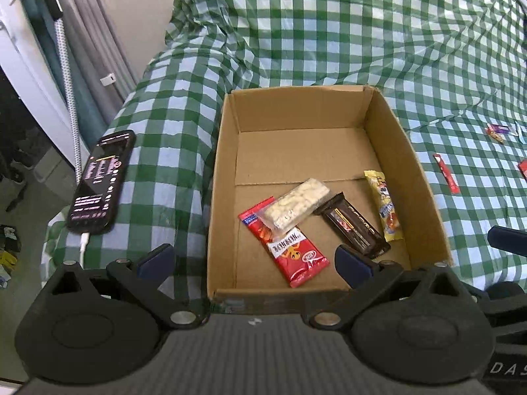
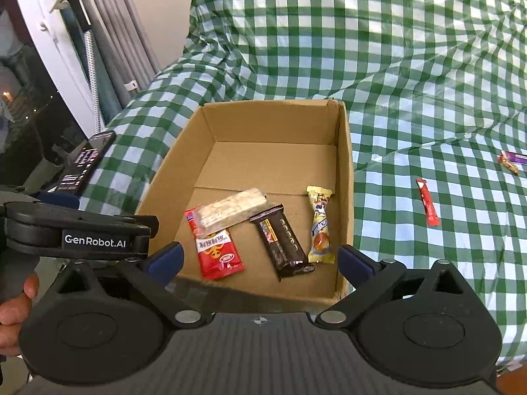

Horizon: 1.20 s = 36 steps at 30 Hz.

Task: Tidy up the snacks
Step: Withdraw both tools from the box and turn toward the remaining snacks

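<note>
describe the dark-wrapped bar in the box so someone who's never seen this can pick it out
Find the open cardboard box on the green-checked cloth; four snacks lie on its floor. The dark brown bar is second from the right, between the red packet and the yellow candy. It is the only near-black wrapper there, and the clear-wrapped pale bar lies on the red packet, not on it.

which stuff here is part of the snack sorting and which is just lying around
Part of the job: cardboard box; inside it the red packet, clear-wrapped pale bar, dark brown bar, yellow candy; out on the cloth the red stick and purple-gold sweet.

Just lying about: phone with its white cable, checked cloth.
</note>
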Tool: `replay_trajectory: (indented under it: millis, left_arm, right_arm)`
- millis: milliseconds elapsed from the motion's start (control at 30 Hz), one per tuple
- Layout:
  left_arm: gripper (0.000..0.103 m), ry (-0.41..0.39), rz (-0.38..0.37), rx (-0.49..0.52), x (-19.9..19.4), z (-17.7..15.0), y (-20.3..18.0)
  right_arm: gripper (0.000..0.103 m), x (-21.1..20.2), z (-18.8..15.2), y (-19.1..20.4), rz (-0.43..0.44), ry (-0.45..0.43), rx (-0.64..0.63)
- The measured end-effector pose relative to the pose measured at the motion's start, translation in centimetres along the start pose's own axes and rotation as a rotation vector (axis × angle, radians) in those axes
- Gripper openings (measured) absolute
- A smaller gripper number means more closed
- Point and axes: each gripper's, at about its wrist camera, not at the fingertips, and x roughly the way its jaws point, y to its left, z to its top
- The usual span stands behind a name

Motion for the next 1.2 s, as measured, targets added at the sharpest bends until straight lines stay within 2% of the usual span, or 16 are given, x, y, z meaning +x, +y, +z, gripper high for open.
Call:
replay_trajectory:
  millis: [300, 567, 933, 1067, 1200]
  left_arm:
    - [0.103, -0.042, 0.011, -0.004, -3.5, -1.7, -0.7]
    - [0.103, -0.063, 0.029, 0.060, -5.3, -2.6, -2.5]
    - [0.103, -0.035, 0.036, 0.122, -4.5, -1.4, -6.1]
    - [0.103, 0.002, 0.026, 0.169, -3.1, -0.2, -8.9]
    - [0.103, 0.028, 0.007, 0.220, -1.7, 1.4, -12.7]
  right_arm:
    - [0.100, -3.7, -2.0, 0.1, 0.009, -0.060, -0.008]
    - [0.101, -5.9, -2.7, -1.0, 0.014, -0.116, 0.040]
    - [0.101, -6.4, -3.4, -4.2, 0.026, -0.138, 0.097]
    - [0.101, -6.1, -3.9, -6.5, -0.005, -0.144, 0.120]
    - [0.101, -6.1, -4.6, -10.4, -0.069, -0.158, 0.168]
